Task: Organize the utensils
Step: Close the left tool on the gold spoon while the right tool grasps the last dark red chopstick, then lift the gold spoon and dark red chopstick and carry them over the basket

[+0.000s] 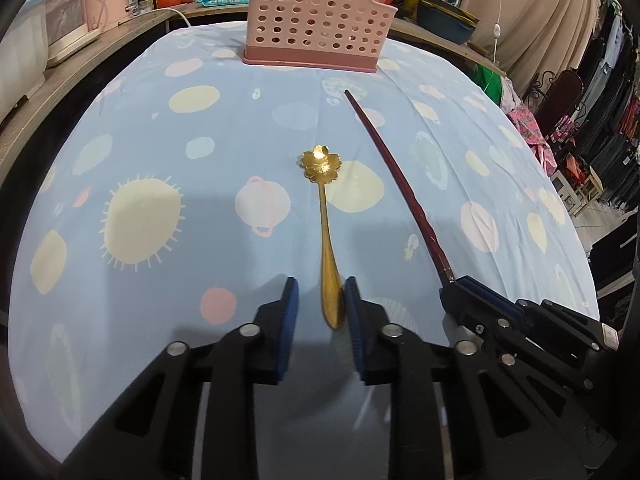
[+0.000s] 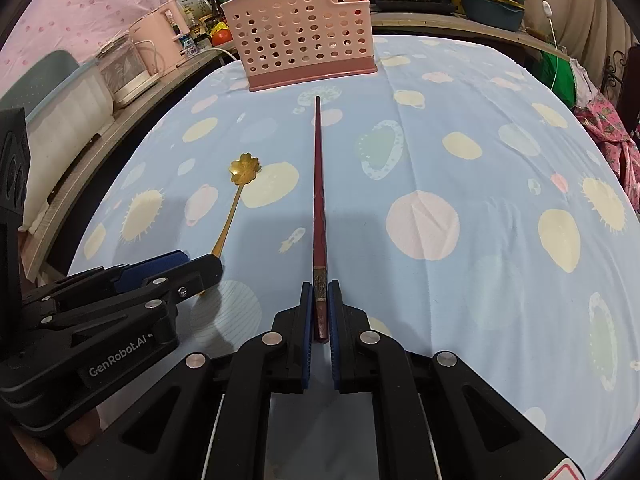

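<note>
1. As far as we can see, nothing from the surface (image 1: 140, 92) has gone into the pink perforated plastic utensil holder (image 1: 316, 16) yet; red sticks show behind its top edge in the right view, but we can't tell whether they stand inside it.
2. Left gripper (image 1: 322, 308): jaws part open around the handle end of the gold metal spoon with the flower-shaped bowl (image 1: 326, 216). The right pad looks touching the handle, the left pad stands clear. Not clamped. The spoon lies flat on the blue planet-print cloth, bowl pointing toward the holder.
3. Right gripper (image 2: 321, 312): jaws nearly closed on the thick end of the dark red lacquered chopstick (image 2: 319, 184). We judge it gripped or just about. The chopstick looks flat on the cloth, tip near the holder's base, not touching it.
4. Left to do: close on the spoon, lift both, carry to the holder at the far edge, drop in.
5. We judge the task at an early stage, at the grasp.
</note>
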Available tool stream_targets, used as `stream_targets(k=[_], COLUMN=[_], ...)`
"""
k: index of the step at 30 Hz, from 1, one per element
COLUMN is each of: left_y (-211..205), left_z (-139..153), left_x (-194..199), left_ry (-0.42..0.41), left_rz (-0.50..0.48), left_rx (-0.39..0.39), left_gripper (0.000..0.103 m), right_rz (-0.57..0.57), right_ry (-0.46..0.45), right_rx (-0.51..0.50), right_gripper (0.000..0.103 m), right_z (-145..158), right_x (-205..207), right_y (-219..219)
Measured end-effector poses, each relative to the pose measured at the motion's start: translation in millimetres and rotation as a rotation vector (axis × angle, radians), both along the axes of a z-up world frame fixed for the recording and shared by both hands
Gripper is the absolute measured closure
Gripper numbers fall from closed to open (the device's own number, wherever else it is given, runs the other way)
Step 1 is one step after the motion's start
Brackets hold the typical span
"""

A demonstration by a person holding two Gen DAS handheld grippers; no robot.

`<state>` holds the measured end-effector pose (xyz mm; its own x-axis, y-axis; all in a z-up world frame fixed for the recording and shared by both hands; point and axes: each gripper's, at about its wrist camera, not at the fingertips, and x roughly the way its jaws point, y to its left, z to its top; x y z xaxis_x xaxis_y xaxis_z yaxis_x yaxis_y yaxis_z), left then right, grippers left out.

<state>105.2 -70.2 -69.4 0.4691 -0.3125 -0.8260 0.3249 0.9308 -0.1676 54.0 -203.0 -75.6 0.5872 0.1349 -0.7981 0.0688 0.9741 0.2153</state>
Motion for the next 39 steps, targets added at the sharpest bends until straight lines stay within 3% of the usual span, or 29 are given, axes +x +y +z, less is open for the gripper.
stream_targets(k=[2,10,20,24,26,39], left_y=[0,5,18,22,25,34], left_z=[-1,4,36,53,62,105], left_x=[-1,-4,-10,-10,-9,7], left_ry=[0.002,0.002,-0.057,-0.087,-0.104,-0.179], left_rz=[-0.001,0.000,0.025,0.033,0.036,0.048], left_rx=[-0.001,-0.020,-0.063,-0.086,-0.099,-0.107], left_gripper=[0.092,0.093,0.093,0.095,0.102,0.102], right_rz=[0.001,0.004,0.000,-0.005,-0.008,-0.042], right_ry=[0.000,-0.006,-0.059,-0.092,-0.109,-0.257], right_rx=[0.000,0.006,0.031,0.045,0.052,0.103], right_gripper=[0.096,0.096,0.096,0.096,0.096,0.096], right_z=[0,2,28,42,49,113], right_x=[0,-4,-16,-20,-20,-19], right_y=[0,-1,-7,-11,-14,-35])
